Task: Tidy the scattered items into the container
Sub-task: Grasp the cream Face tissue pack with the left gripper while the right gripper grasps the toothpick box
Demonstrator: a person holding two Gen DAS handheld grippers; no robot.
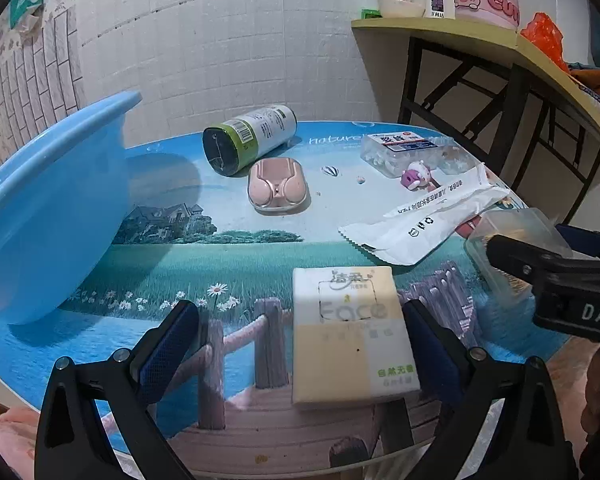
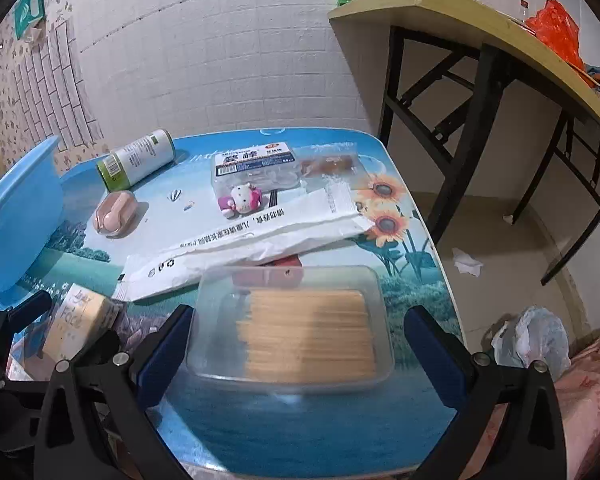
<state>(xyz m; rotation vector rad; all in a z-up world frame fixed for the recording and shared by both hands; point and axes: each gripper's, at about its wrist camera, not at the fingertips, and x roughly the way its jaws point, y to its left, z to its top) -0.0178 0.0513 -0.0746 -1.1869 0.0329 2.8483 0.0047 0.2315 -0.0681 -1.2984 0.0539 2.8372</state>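
A blue plastic basin [image 1: 48, 216] [image 2: 16, 216] stands at the table's left. My left gripper [image 1: 300, 340] is open, and a cream tissue pack [image 1: 350, 336] [image 2: 82, 320] lies flat between its fingers, nearer the right one. My right gripper [image 2: 300, 344] is open around a clear box of toothpicks [image 2: 296, 328] [image 1: 516, 252]. Farther back lie a green-and-white can [image 1: 250, 138] [image 2: 138, 160] on its side, a pink case [image 1: 277, 190] [image 2: 114, 213], a white wrapper [image 1: 428, 220] [image 2: 252, 240], a small plush cat [image 2: 242, 199] [image 1: 416, 175] and a clear labelled box [image 1: 404, 150] [image 2: 256, 172].
The low table [image 1: 220, 264] has a printed landscape top and ends close on the right. A folding table [image 2: 480, 36] with black legs stands at the right, carrying jars and an orange bag [image 2: 556, 28]. Crumpled tissue [image 2: 466, 262] and a plastic bag [image 2: 534, 336] lie on the floor.
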